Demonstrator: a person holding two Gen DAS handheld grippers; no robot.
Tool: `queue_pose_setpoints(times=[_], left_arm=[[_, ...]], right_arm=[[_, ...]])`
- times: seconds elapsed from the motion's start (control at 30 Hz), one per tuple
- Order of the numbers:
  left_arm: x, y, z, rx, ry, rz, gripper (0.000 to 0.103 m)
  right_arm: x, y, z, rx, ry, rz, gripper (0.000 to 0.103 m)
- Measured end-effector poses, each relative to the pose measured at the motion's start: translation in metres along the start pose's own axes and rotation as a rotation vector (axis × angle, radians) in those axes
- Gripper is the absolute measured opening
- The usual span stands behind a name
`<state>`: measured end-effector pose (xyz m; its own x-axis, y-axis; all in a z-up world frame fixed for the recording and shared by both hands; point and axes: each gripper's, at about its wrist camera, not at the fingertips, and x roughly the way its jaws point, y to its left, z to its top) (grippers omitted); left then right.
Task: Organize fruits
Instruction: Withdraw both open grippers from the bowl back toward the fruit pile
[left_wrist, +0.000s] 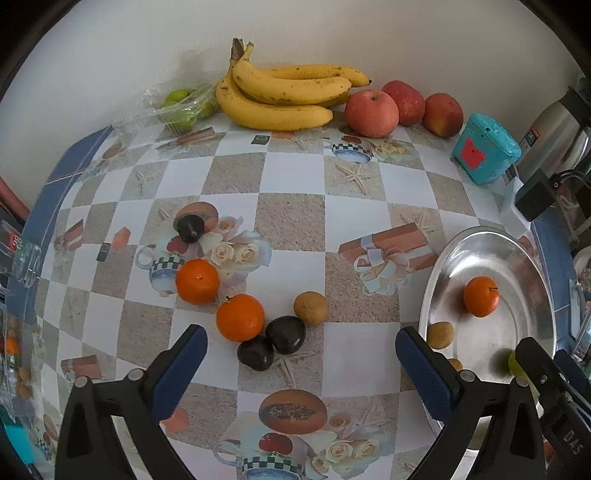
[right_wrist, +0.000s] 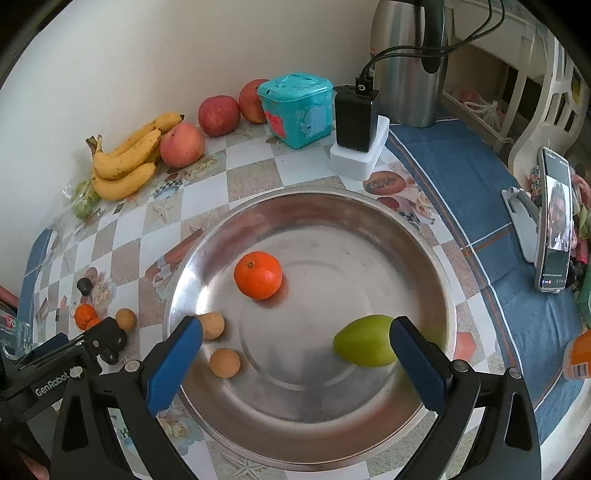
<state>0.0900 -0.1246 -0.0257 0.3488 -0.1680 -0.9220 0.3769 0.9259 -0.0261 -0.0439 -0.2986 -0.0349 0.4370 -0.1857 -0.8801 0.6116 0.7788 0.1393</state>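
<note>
Two claws agape: green fruit (right_wrist: 364, 341) beside right claw (right_wrist: 293, 345) (untouched).

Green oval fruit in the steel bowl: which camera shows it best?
The right wrist view: the green oval fruit lies nearly whole in the steel bowl. The left wrist view shows only a green sliver behind the right gripper.

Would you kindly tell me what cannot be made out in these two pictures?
- Green fruit, left wrist view: mostly hidden behind the right gripper.
- Lower brown fruit, same view: largely covered by a left gripper finger.
- Bagged green fruit, right wrist view: small, blurred by wrapping.
- Dark fruits, right wrist view: hidden behind the left gripper.
</note>
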Motion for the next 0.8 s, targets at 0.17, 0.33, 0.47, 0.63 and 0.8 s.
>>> queue_pose_setpoints(times=[0.17, 0.33, 0.47, 0.63, 0.8], left_arm=[[-0.006, 0.004, -0.002, 0.046, -0.027, 0.061, 0.103], [-0.013, 0.015, -0.005, 0.065, -0.047, 0.092, 0.103], [-0.019, 0.029, -0.008, 0.072, -0.064, 0.127, 0.103], [-0.025, 0.054, -0.012, 0.033, -0.070, 0.159, 0.103], [-0.030, 0.084, -0.013, -0.033, -0.082, 0.202, 0.103]], right_arm=[[0.005, 0.002, -0.003, -0.003, 0.024, 0.017, 0.101], [0.009, 0.012, -0.007, -0.046, 0.037, -0.002, 0.101], [0.012, 0.020, -0.010, -0.075, 0.045, -0.013, 0.101], [0.016, 0.031, -0.016, -0.108, 0.068, -0.008, 0.101], [0.017, 0.044, -0.019, -0.130, 0.080, 0.022, 0.101]])
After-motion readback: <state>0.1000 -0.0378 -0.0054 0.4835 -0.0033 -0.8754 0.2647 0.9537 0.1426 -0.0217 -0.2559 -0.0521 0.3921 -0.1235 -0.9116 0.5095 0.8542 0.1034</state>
